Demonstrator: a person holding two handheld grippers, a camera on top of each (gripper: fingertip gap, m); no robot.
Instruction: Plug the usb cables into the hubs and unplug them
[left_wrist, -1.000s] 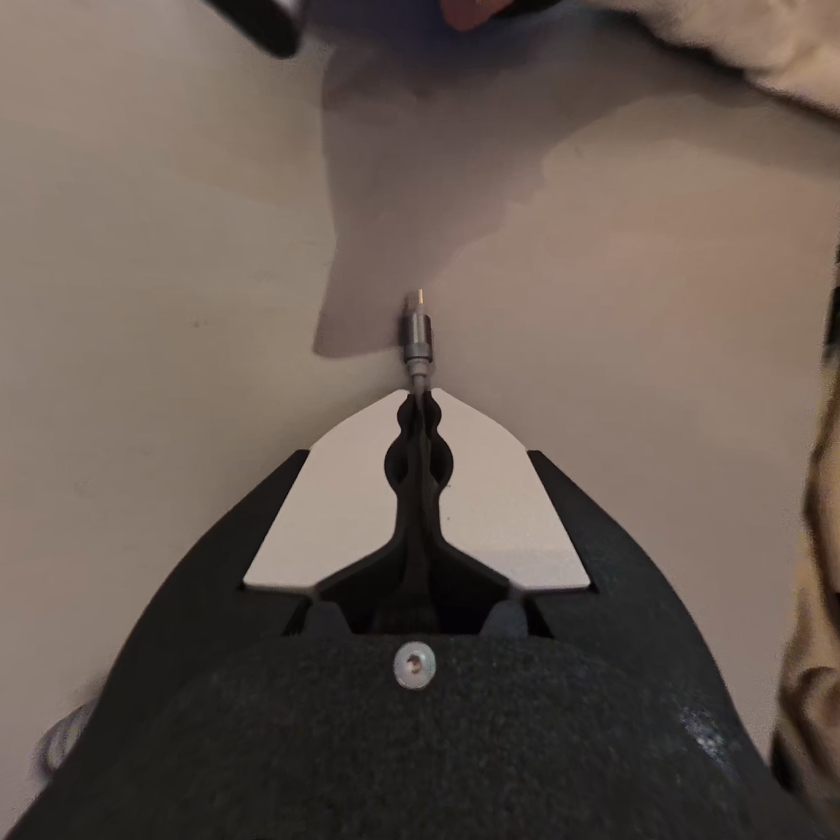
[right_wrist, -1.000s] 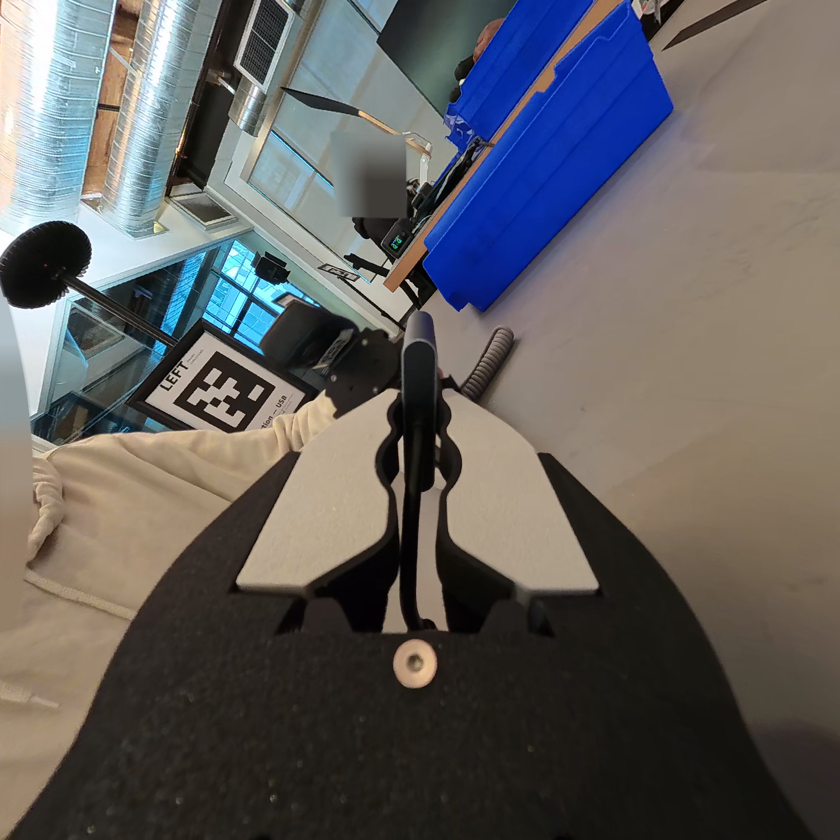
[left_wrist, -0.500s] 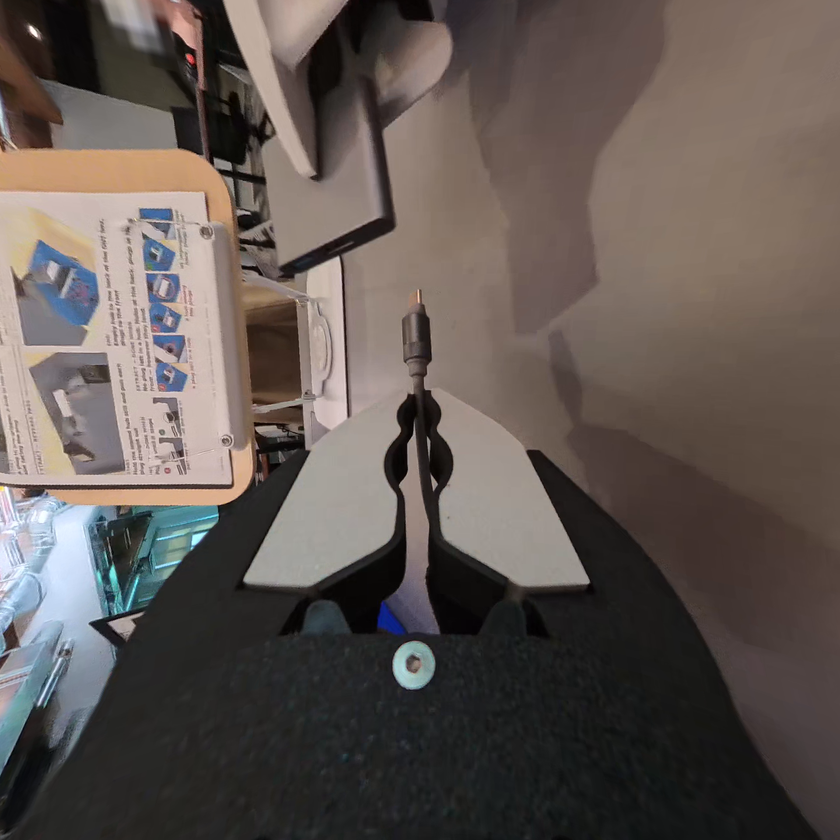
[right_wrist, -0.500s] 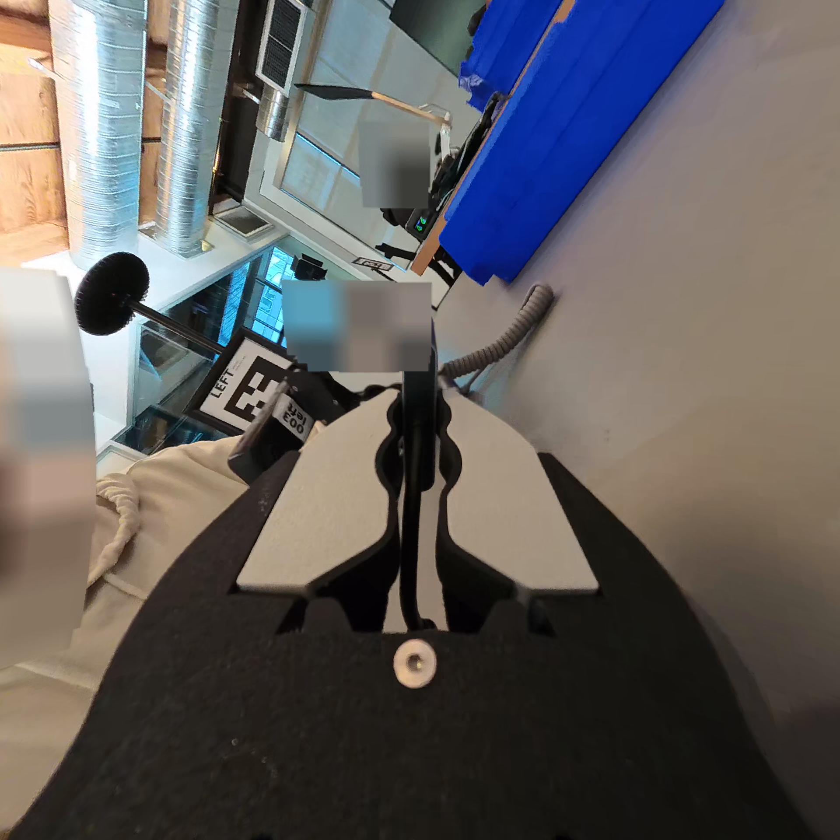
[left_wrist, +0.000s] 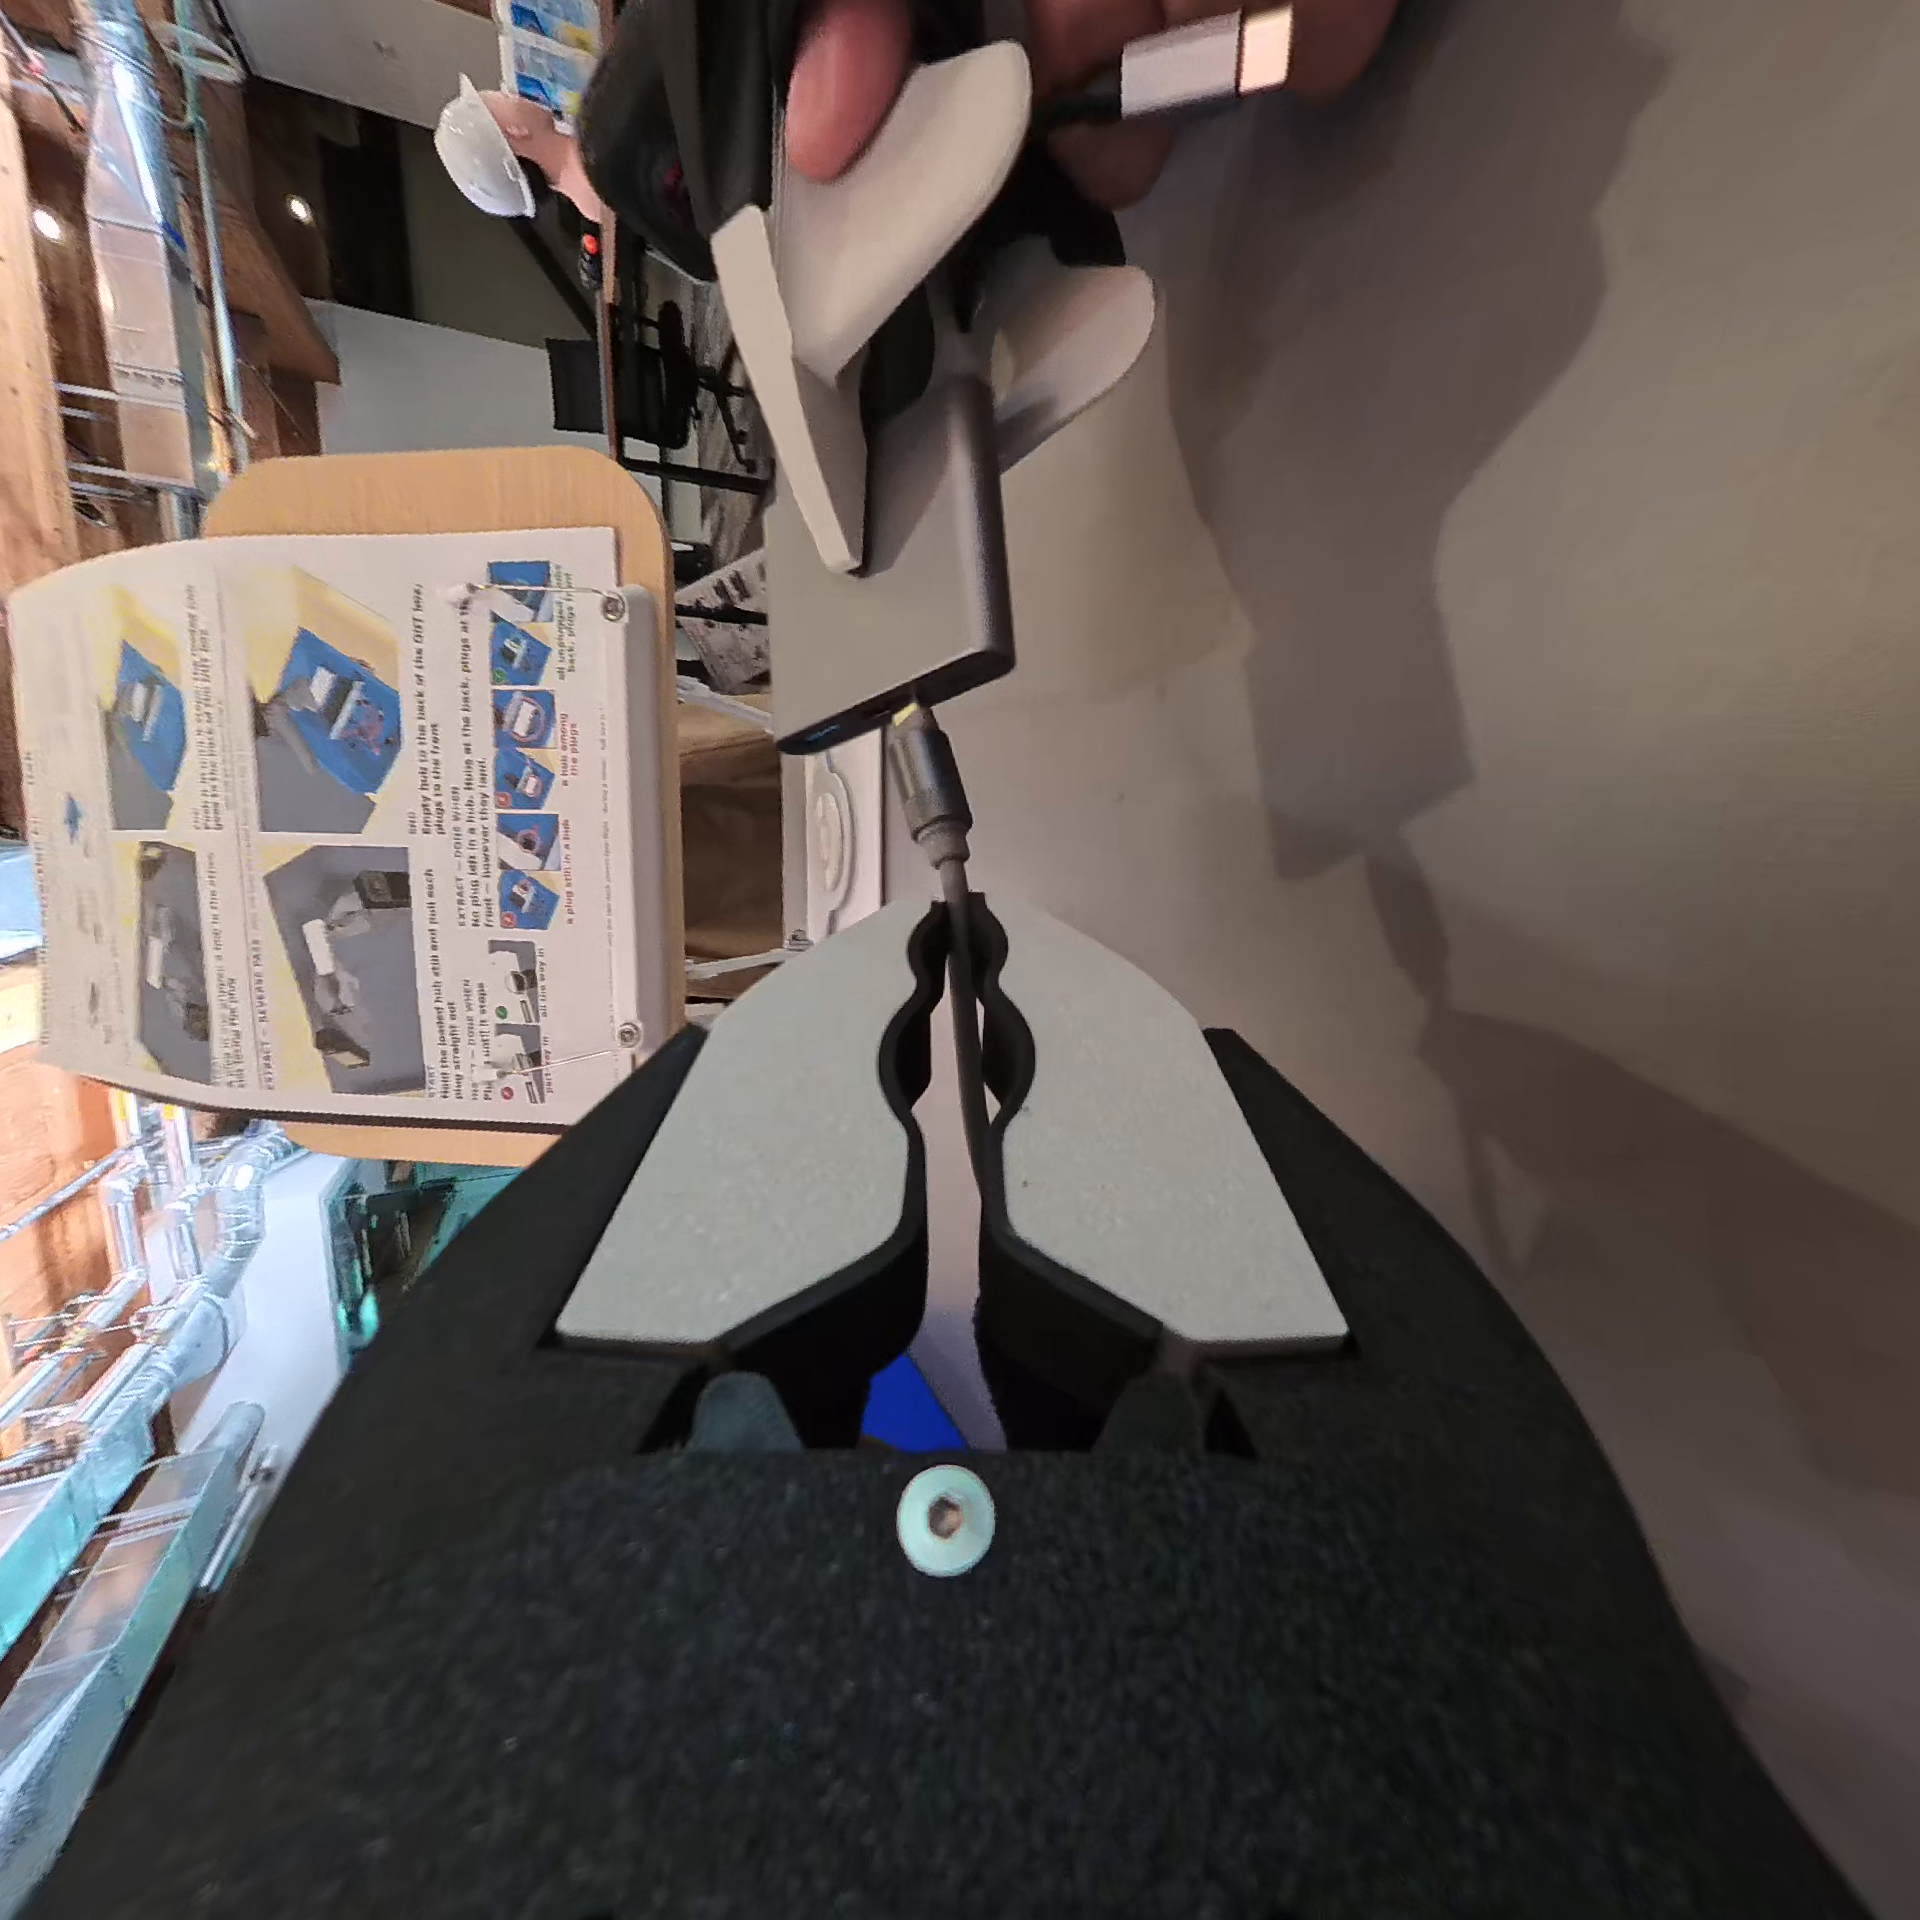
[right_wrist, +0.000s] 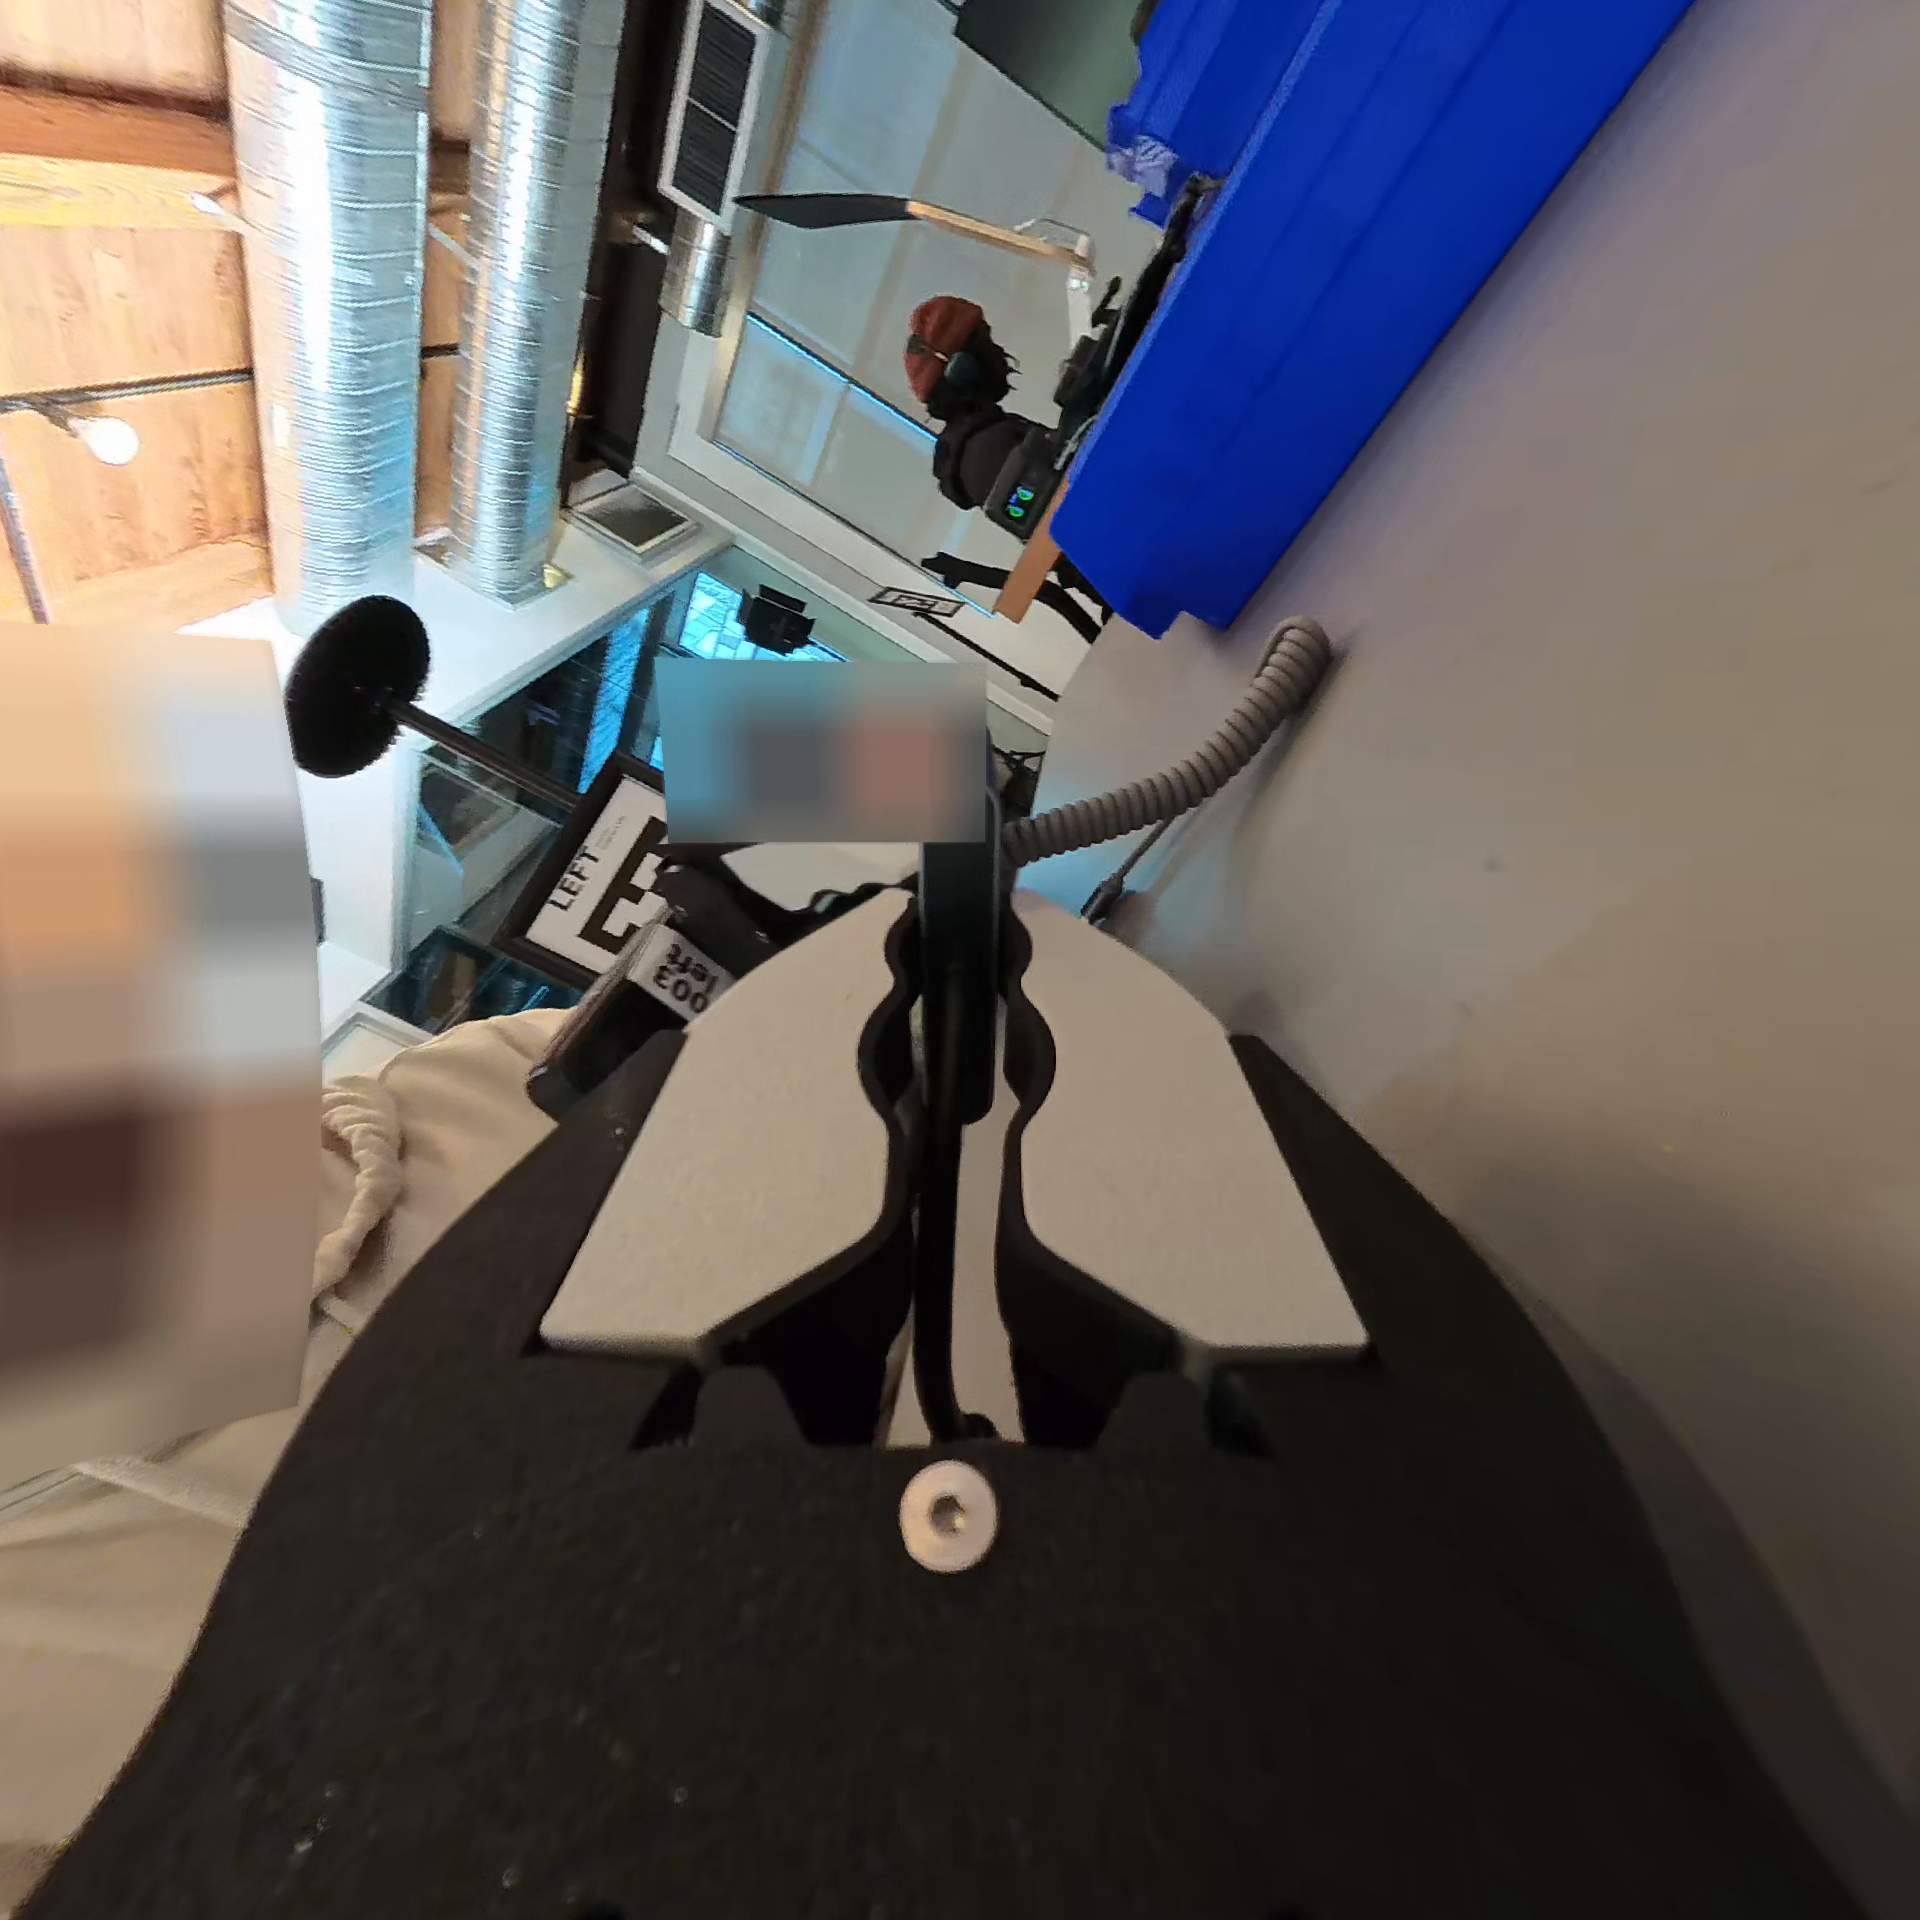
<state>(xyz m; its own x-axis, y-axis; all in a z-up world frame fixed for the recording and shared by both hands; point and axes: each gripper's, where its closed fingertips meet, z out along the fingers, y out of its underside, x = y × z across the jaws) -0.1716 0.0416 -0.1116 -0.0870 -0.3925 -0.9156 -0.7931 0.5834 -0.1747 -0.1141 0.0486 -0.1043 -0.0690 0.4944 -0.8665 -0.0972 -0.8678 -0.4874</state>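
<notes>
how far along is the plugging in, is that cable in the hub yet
Done: both tongs have their grips. The left tongs pinch the cable behind its plug; the right tongs clamp the grey hub. In hand: the plug's tip sits at the hub's port, not seated. Left: push it home, then unplug.

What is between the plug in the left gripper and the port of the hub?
Nothing visible. The plug held by the left gripper has its metal tip right at the port edge of the grey hub, which the right gripper holds.
</notes>
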